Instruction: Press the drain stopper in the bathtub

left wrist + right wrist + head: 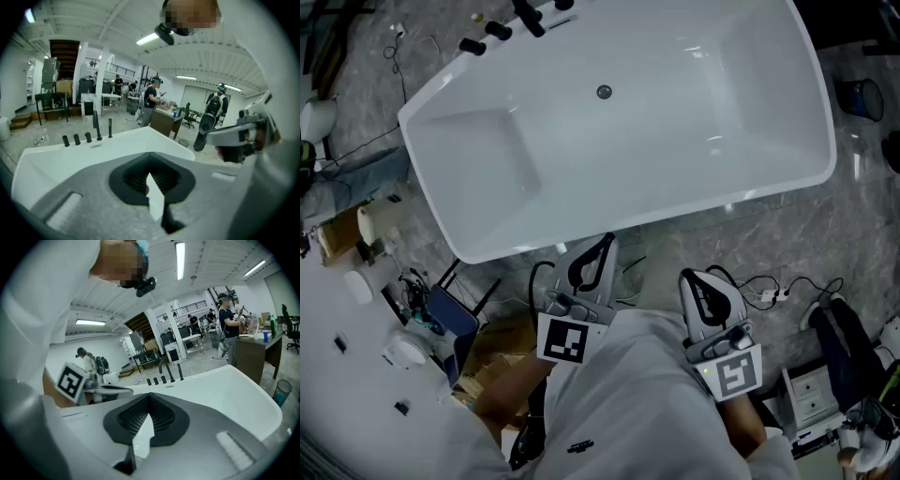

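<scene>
A white freestanding bathtub [534,216] lies slantwise on the grey floor. Its small round metal drain stopper [603,92] sits in the basin floor toward the far side. Black tap fittings [498,29] stand on the far rim. My left gripper [602,246] and right gripper [690,279] are held close to my chest, just short of the tub's near rim and far from the stopper. Both are shut with nothing in them. The left gripper view shows the tub rim [117,143] beyond the jaws; the stopper is hidden there. The right gripper view shows the tub rim [225,383] too.
Cables [769,291] trail on the floor by the near rim. A cardboard box [502,349] and small gear lie at lower left, a blue bin [863,97] at right. People [151,101] and a desk [164,123] stand in the hall behind the tub.
</scene>
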The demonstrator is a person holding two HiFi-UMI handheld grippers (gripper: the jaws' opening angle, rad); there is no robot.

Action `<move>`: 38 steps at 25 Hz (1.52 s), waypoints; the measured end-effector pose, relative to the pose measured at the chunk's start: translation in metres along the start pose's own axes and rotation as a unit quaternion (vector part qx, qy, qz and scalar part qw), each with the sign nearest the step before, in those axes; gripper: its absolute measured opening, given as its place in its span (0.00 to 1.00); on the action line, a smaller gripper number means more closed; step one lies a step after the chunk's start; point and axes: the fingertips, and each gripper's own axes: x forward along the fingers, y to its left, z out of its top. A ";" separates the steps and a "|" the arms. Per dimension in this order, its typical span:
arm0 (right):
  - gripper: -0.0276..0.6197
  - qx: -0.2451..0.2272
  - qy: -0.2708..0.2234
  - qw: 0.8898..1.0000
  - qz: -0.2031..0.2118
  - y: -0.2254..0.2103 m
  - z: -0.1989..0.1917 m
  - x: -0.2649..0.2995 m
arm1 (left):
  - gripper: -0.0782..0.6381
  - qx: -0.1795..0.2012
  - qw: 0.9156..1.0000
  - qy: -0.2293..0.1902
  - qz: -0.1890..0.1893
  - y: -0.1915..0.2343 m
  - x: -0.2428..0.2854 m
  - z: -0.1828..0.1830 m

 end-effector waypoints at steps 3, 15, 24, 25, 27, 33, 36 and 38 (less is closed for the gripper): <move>0.04 0.009 -0.043 0.999 0.005 0.064 0.017 0.003 | 0.11 0.020 1.000 -0.008 0.022 0.000 -0.089 0.007; 0.04 -0.032 -0.082 0.996 0.008 0.298 0.004 -0.056 | 0.11 -0.001 0.996 -0.091 0.019 -0.005 -0.339 -0.025; 0.04 -0.047 -0.115 0.992 0.022 0.304 0.019 -0.112 | 0.11 0.021 0.990 -0.134 0.029 -0.056 -0.362 -0.018; 0.04 -0.055 -0.118 0.991 0.025 0.302 0.021 -0.115 | 0.11 0.009 0.990 -0.136 0.036 -0.059 -0.362 -0.018; 0.04 -0.067 -0.125 0.989 0.027 0.293 0.021 -0.124 | 0.11 0.006 0.990 -0.131 0.046 -0.072 -0.357 -0.021; 0.04 -0.041 -0.136 0.989 0.026 0.245 0.009 -0.159 | 0.11 0.013 0.990 -0.115 0.084 -0.106 -0.335 -0.019; 0.04 -0.039 -0.129 0.990 0.039 0.231 -0.005 -0.170 | 0.11 0.019 0.989 -0.111 0.100 -0.122 -0.328 -0.026; 0.04 -0.037 -0.115 0.992 0.046 0.219 -0.018 -0.172 | 0.11 0.012 0.988 -0.100 0.114 -0.129 -0.322 -0.036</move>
